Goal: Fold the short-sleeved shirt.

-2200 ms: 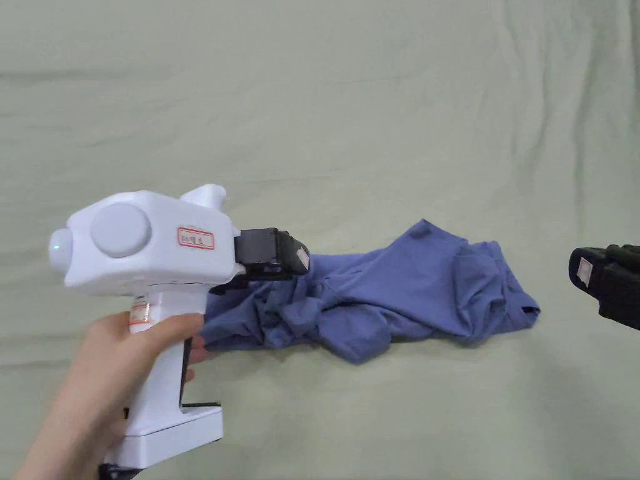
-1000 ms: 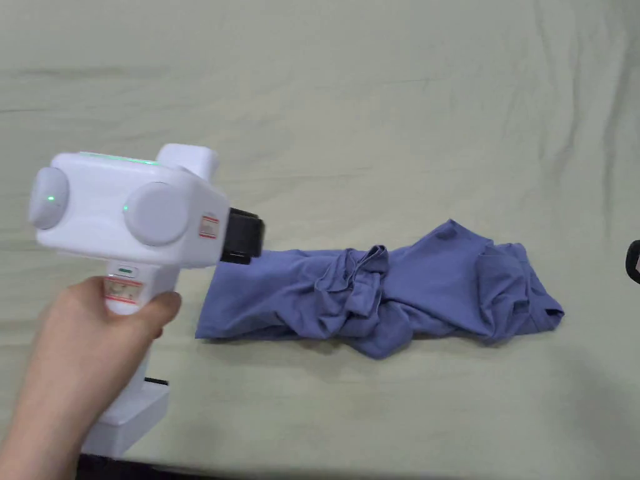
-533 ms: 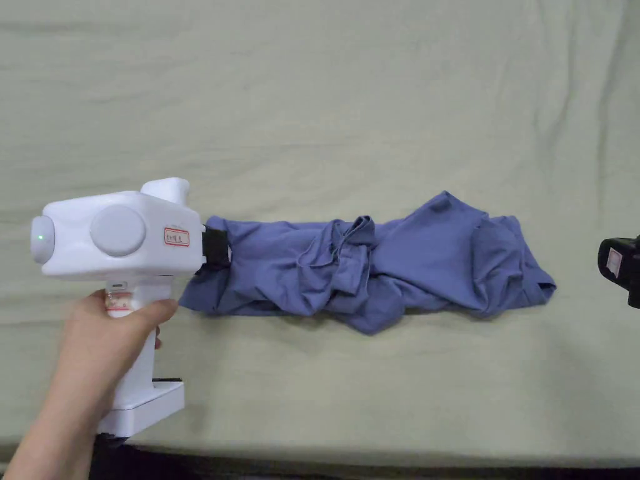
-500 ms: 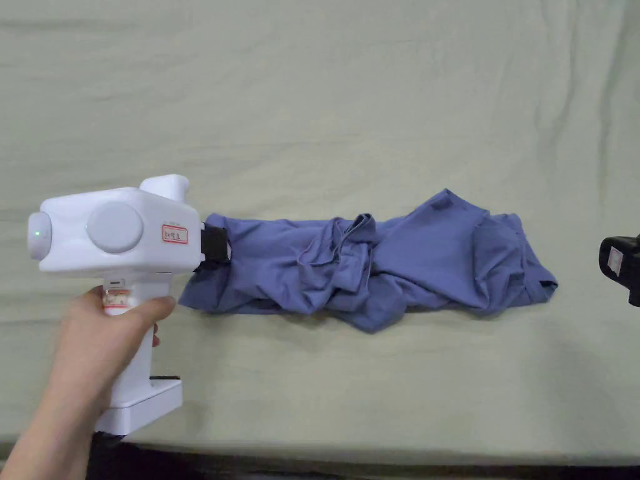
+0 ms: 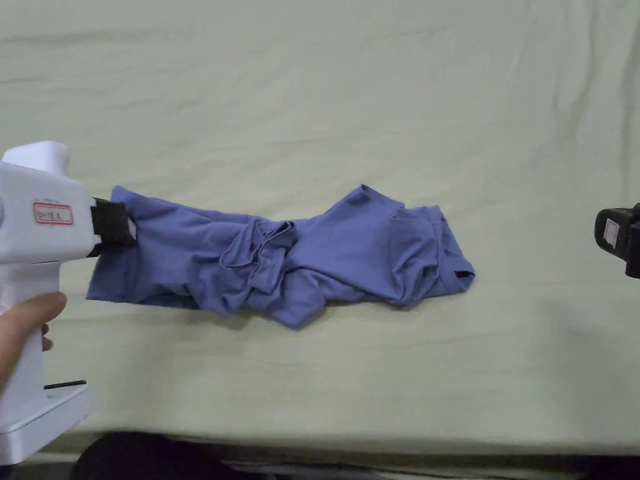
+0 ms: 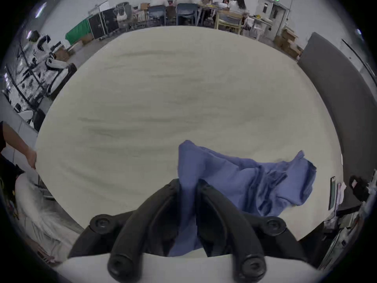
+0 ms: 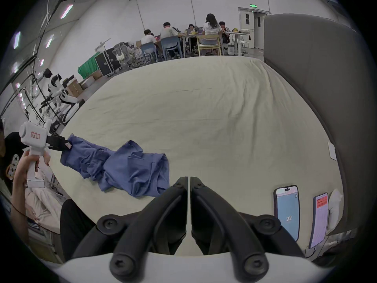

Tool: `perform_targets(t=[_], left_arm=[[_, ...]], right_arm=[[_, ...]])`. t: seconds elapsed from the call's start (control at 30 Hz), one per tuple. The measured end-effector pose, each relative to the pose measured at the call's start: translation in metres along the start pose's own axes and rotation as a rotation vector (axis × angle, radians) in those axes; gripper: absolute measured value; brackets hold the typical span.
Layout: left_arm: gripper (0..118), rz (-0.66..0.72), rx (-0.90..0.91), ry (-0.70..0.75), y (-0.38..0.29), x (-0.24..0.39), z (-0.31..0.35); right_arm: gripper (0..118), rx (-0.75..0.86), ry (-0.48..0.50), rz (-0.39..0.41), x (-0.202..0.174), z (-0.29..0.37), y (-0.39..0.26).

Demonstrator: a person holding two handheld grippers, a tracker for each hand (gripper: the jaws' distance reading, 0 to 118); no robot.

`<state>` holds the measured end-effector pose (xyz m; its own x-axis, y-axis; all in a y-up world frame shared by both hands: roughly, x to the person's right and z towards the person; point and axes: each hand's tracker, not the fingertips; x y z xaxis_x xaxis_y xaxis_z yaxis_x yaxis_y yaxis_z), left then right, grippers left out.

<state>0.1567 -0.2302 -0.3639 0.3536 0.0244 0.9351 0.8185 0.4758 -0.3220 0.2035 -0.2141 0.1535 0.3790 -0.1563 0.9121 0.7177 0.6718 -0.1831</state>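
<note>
A blue short-sleeved shirt lies bunched and stretched out in a long strip across the pale green sheet. My left gripper is shut on the shirt's left end and holds that edge a little off the sheet. In the left gripper view the cloth runs up between the two black jaws. My right gripper hovers at the right edge, well clear of the shirt's right end. In the right gripper view its jaws are closed together with nothing between them, and the shirt lies to their left.
The sheet's near edge runs along the bottom of the head view. A grey padded headboard stands to the right, with two phones lying beside it. Several people sit at tables far behind the bed.
My left gripper has pulled the shirt's left end out to the left, drawing the bunched cloth into a longer strip and dragging it leftward. The right gripper has stayed off to the right.
</note>
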Motion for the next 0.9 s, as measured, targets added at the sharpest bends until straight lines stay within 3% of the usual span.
perform_targets(t=[0.1,0.2,0.4,0.53,0.57,0.6,0.63,0.67,0.73,0.8,0.87,0.9], left_arm=[[12,-0.008,0.047,-0.094,0.001,0.049,0.014],[12,-0.108,0.035,-0.223,0.001,0.117,0.009],[12,-0.205,-0.124,-0.418,-0.009,0.238,-0.052],[14,-0.214,-0.198,-0.408,-0.017,0.271,-0.084],[27,-0.203,-0.197,-0.412,-0.016,0.270,-0.090],[59,-0.158,-0.211,-0.466,-0.014,0.265,-0.091],[77,-0.110,-0.208,-0.526,-0.011,0.260,-0.085],[84,-0.077,-0.181,-0.567,-0.009,0.251,-0.071],[86,-0.097,-0.055,-0.519,-0.001,0.230,-0.035],[95,-0.157,0.062,-0.387,0.005,0.208,0.001],[93,-0.200,0.085,-0.265,0.007,0.199,0.011],[70,-0.236,0.067,-0.227,0.005,0.199,0.009]], right_arm=[[5,0.006,0.005,-0.004,0.002,0.004,-0.002],[5,0.014,0.003,-0.015,0.010,0.010,-0.005],[5,0.019,-0.041,-0.079,0.038,0.023,-0.018],[5,0.002,-0.091,-0.113,0.056,0.029,-0.027],[5,0.000,-0.100,-0.119,0.059,0.030,-0.030],[5,-0.002,-0.104,-0.124,0.061,0.031,-0.031],[5,-0.003,-0.105,-0.127,0.063,0.033,-0.032],[5,-0.003,-0.105,-0.130,0.064,0.033,-0.033],[5,-0.003,-0.102,-0.135,0.064,0.033,-0.033],[5,-0.002,-0.101,-0.135,0.064,0.031,-0.033],[5,-0.001,-0.097,-0.136,0.063,0.027,-0.032],[5,-0.001,-0.093,-0.138,0.061,0.025,-0.031]])
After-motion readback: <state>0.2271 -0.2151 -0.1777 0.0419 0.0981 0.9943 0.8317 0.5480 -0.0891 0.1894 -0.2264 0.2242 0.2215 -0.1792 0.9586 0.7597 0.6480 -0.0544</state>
